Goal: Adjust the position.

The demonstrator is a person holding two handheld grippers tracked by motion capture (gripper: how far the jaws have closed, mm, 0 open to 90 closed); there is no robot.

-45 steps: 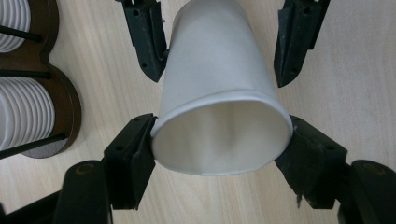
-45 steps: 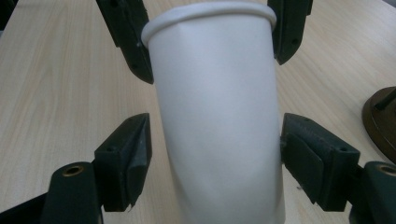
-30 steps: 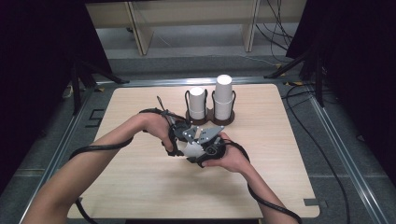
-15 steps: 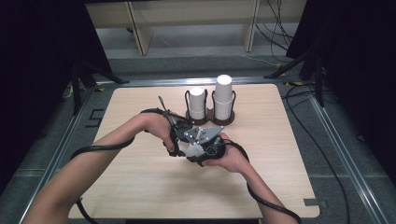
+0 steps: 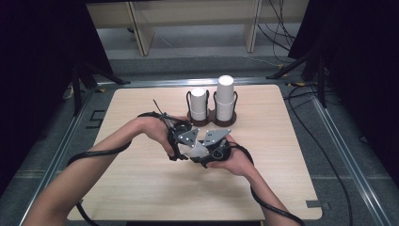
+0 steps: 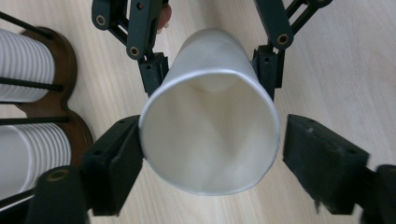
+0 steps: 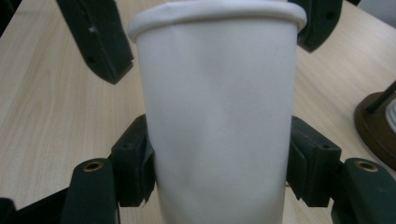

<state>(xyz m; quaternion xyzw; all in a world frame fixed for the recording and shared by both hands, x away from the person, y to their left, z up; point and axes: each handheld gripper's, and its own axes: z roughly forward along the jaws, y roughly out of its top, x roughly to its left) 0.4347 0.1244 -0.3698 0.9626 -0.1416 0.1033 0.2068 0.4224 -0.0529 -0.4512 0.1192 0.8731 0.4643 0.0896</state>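
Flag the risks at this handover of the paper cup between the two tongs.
1. The right tongs have just been closing on the paper cup; its wall already looks faintly creased, so more squeeze could crush it.
2. The left tongs have just been opening: one pad touches the rim, the other stands off. The cup now hangs on a single grip near its base and could tilt or slip.
3. The cup holder stands close behind; a swing might knock its stacks.

The high view looks forward and down from above the person's side onto the whole wooden surface (image 5: 141,188). Each gripper view sits very close behind its own claw, facing the other. Both share the white paper cup (image 6: 210,121), and the cup rack (image 6: 70,60) appears at nine o'clock in the left gripper view and four o'clock in the right.
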